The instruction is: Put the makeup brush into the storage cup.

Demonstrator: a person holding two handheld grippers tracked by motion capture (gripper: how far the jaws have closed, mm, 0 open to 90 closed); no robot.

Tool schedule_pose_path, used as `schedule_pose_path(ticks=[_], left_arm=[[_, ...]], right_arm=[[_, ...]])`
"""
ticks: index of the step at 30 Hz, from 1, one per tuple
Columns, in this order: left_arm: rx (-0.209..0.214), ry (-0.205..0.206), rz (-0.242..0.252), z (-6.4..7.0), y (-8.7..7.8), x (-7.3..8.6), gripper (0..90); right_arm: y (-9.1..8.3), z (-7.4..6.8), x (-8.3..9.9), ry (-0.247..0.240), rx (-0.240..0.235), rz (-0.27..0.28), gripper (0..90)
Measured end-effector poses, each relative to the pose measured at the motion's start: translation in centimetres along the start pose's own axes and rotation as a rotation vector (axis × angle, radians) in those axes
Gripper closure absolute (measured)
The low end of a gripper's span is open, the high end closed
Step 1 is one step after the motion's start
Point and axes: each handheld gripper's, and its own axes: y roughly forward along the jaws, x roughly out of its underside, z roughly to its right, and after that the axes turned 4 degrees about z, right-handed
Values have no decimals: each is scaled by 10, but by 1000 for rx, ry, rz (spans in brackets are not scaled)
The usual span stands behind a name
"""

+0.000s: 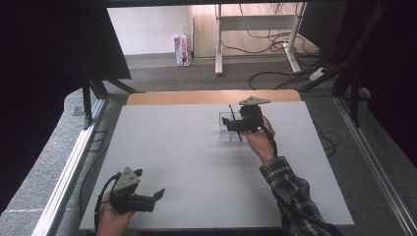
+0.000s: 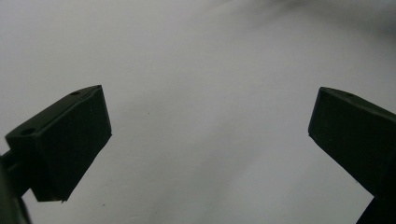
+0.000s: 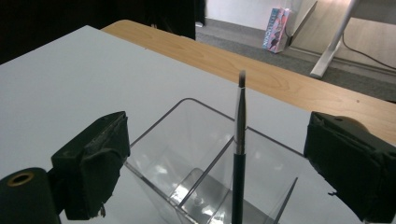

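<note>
- Nearest, the left hand-held gripper sat low over the matte white counter, jaws wide apart, holding nothing.
- Farther off, the right hand-held gripper was spread wide too, empty.
- Thin black brush stood upright in the clear plastic organizer, so placement looked done.

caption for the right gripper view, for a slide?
Open right gripper facing a clear divided organizer on the white table, a thin brush standing inside.
</note>
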Motion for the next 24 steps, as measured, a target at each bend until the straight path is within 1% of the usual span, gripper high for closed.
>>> schedule_pose_path(ticks=[3,15,19,24], left_arm=[[-3,-2,-5,-1,0,1,0],[-12,-17,-10,-7,-5,4,0],[-15,-24,-5,-9,-6,5,0],[-12,-48,7,-12,-8,6,0]], right_arm=[[-1,-2,0,-4,-1,-15,65],[-13,-8,-2,-11,-30,-33,61],[-19,-12,-1,-49,-35,-47,59],[-25,-15,-1,-61,-44,-52,55]])
